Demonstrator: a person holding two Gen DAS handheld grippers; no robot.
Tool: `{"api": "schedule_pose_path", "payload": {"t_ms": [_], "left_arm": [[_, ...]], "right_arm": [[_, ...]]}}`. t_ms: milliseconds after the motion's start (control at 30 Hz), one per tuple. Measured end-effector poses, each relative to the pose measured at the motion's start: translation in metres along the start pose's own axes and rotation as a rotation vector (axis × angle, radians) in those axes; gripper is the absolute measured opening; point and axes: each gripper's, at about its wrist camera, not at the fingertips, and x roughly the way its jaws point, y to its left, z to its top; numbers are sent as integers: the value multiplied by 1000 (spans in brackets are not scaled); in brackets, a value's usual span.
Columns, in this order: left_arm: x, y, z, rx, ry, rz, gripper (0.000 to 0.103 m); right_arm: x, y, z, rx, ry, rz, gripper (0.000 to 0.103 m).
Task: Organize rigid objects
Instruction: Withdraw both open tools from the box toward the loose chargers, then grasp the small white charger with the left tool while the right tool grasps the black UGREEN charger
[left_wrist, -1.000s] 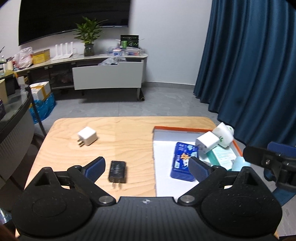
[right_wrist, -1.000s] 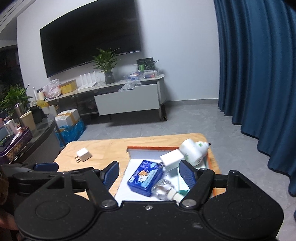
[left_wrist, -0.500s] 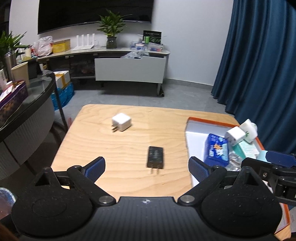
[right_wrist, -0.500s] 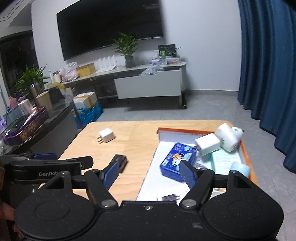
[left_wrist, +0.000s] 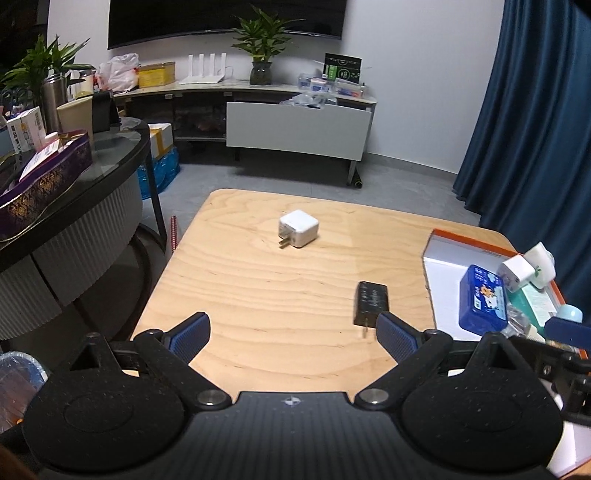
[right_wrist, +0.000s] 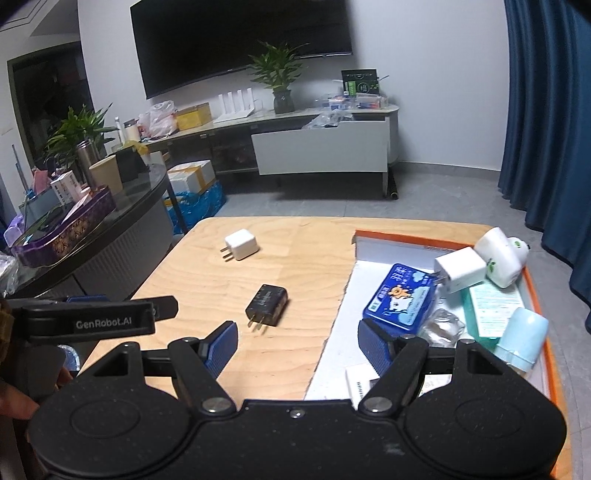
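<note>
Two chargers lie loose on the wooden table (left_wrist: 258, 288): one black charger (right_wrist: 266, 305), flat, prongs toward the camera, and one white charger (right_wrist: 241, 244) farther back, prongs pointing left, the two well apart. One orange-rimmed tray (right_wrist: 537, 291) sits on the table's right side, just beside the black charger's end of the board. In the tray, counted: one blue box (right_wrist: 400, 301) with a cartoon print, one white cube plug (right_wrist: 460, 269) tilted against it, one rounded white plug-in device (right_wrist: 500, 258) leaning on the tray's far rim, one green-and-white carton (right_wrist: 493, 306), one pale blue cylinder (right_wrist: 522, 338), one clear crumpled piece (right_wrist: 443, 326), and some white paper near the front, partly hidden. Right gripper (right_wrist: 297, 345) hangs over the table's near edge, jaws wide apart, nothing between them; its right finger covers part of the tray's front. Left gripper (left_wrist: 293, 338) likewise stands apart and empty, its right finger overlapping the black charger's prong end in the left view. Around: grey floor, blue curtain (left_wrist: 535, 110) at right, low cabinet with one potted plant (left_wrist: 262, 44) under a wall screen, cluttered glass counter at left.
</note>
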Motion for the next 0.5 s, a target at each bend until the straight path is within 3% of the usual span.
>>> {"api": "schedule_pose_path", "payload": {"t_ms": [500], "left_arm": [[40, 17, 17, 60, -6, 2, 99]], "right_arm": [[34, 19, 4, -17, 42, 33, 86]]}}
